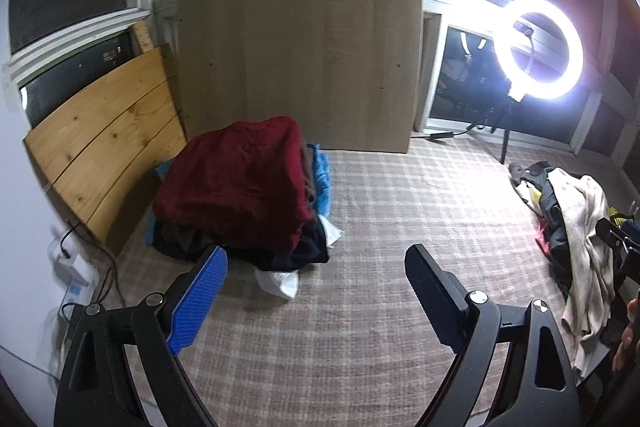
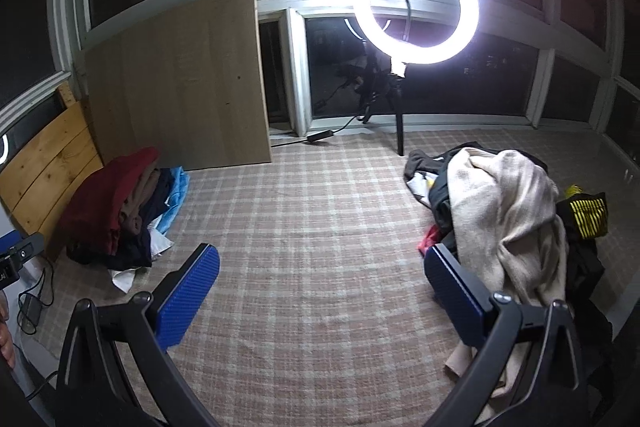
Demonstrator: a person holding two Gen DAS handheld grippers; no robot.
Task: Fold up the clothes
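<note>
Two hand-held grippers over a plaid-covered floor (image 2: 320, 227), both empty. The left gripper (image 1: 316, 291) and the right gripper (image 2: 320, 291) are each seen with fingers spread wide, nothing between them. A stack of folded clothes, topped by a dark red garment (image 1: 236, 183), is seen at 10 o'clock in the left wrist view, against a wooden panel (image 1: 104, 143). The unfolded pile, with a cream garment (image 2: 508, 223) uppermost, lies at 3 o'clock in the right wrist view, just beside the right finger (image 2: 456, 299). A ring light (image 2: 418, 5) stands at 1 o'clock. The step in hand is judged to be fetching the next piece: the cream garment is best pinched at one edge, lifted free of the dark items beneath, and laid flat on the bare plaid area before folding.
</note>
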